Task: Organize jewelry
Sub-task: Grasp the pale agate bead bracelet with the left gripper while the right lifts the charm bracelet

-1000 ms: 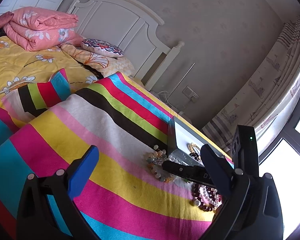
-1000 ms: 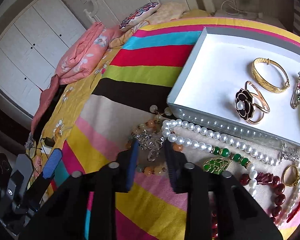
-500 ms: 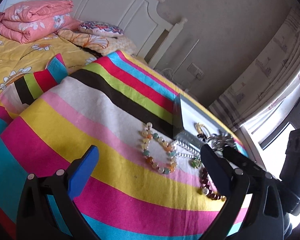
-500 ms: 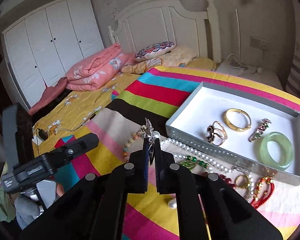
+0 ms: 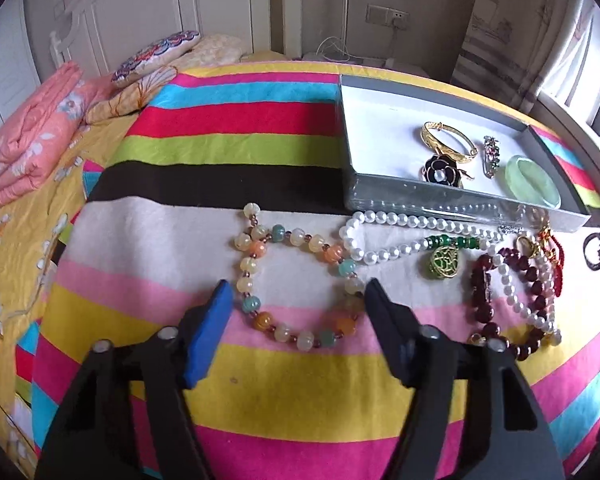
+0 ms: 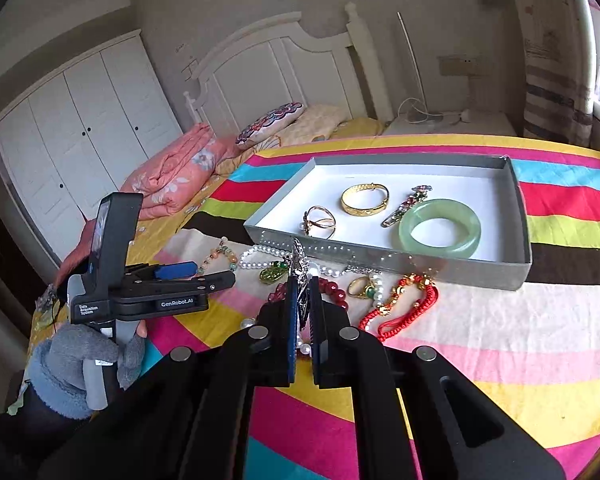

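A grey tray [image 6: 518, 216] with a white floor holds a gold bangle [image 6: 365, 199], a jade bangle [image 6: 440, 228], a flower ring [image 6: 319, 222] and a brooch [image 6: 408, 204]. It also shows in the left wrist view [image 5: 380, 120]. My right gripper [image 6: 302, 292] is shut on a silver brooch [image 6: 299, 264], held above the loose jewelry in front of the tray. My left gripper [image 5: 296, 300] is open, low over a coloured bead bracelet [image 5: 296, 280]. A pearl necklace [image 5: 404, 224], green pendant [image 5: 444, 262] and dark red beads [image 5: 484, 292] lie beside it.
The striped blanket [image 5: 240, 128] covers the bed. A red cord bracelet [image 6: 404, 308] and a gold ring [image 6: 360, 286] lie before the tray. Folded pink quilts [image 5: 28, 128], pillows [image 5: 156, 56], the headboard and a wardrobe [image 6: 80, 128] stand behind.
My right gripper lifted the silver brooch off the blanket and carried it right, toward the tray's front. My left gripper swung down over the coloured bead bracelet, still open.
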